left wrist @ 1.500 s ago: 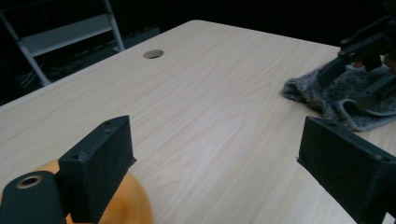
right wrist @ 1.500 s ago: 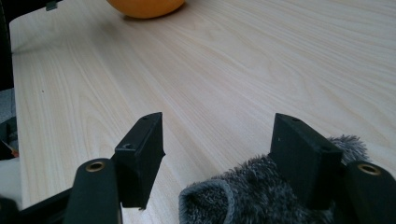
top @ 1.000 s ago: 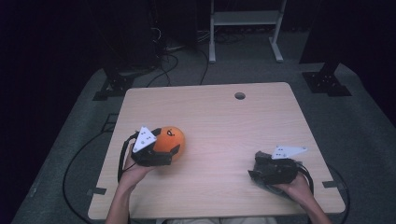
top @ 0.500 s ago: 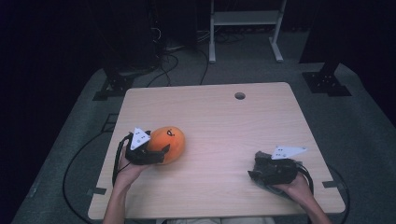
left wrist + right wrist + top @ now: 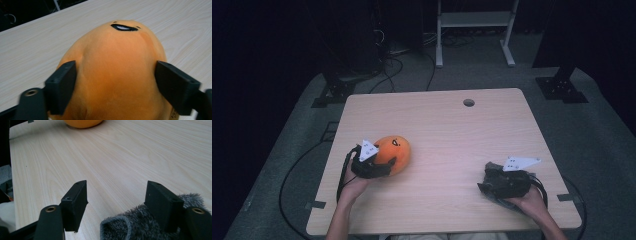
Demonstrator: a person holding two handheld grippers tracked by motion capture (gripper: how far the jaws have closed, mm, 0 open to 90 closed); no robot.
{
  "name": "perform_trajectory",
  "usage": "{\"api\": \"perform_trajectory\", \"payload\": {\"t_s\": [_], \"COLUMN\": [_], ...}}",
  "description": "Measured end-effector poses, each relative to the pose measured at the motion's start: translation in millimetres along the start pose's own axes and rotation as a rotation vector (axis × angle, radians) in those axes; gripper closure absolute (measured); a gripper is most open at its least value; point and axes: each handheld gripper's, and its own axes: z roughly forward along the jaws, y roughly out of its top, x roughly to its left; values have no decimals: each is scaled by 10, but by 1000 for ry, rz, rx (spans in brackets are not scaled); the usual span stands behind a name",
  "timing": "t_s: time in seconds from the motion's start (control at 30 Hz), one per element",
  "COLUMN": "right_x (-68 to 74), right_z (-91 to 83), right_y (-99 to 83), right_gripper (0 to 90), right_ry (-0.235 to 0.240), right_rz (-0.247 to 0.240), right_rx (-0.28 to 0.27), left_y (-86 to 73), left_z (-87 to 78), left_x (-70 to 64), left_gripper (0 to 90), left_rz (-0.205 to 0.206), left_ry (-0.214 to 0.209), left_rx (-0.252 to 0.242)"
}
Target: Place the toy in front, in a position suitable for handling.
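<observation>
An orange plush (image 5: 396,149) with a small stitched face lies at the left of the wooden table (image 5: 452,125). My left gripper (image 5: 382,164) stands open around its near end. In the left gripper view the plush (image 5: 117,62) bulges between the two black jaws, which sit at its sides without squeezing it. At the right front my right gripper (image 5: 486,181) is open and rests on a grey fuzzy cloth (image 5: 498,201). In the right gripper view the grey fuzzy cloth (image 5: 140,226) lies under the right jaw, and bare wood shows between the jaws of the right gripper (image 5: 116,195).
A round cable hole (image 5: 469,102) sits near the table's far edge. The orange plush (image 5: 82,123) shows at the top of the right gripper view, across bare wood. Cables and stand feet lie on the dark floor beyond the table.
My left gripper has drawn back a little toward the table's left front while the orange plush stayed where it was. The right gripper has not moved.
</observation>
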Motion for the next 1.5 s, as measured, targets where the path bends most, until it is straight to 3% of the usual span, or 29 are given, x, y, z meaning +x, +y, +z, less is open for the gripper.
{"api": "perform_trajectory", "payload": {"t_s": [0.17, 0.37, 0.77, 0.97, 1.27, 1.5], "right_x": [2, -15, -27, -31, -52, -66], "right_z": [11, -5, -13, -25, -66, -98], "right_y": [-1, -3, -8, -6, -7, -9], "right_gripper": [330, 329, 327, 327, 328, 328], "right_ry": [1, 0, -2, -6, -14, -24], "right_rz": [-1, 0, 5, 8, 13, 17], "right_rx": [6, 1, -3, -8, -24, -30], "left_y": [-4, 38, 86, 179, 345, 396], "left_z": [-1, -19, -144, -208, -162, -87], "left_x": [-40, -63, 22, -43, -346, -551], "left_gripper": [328, 442, 510, 508, 504, 499], "left_rz": [30, 20, -89, -94, -37, 7], "left_ry": [31, 47, 24, -8, -98, -159], "left_rx": [2, 1, -109, -162, -186, -172]}}
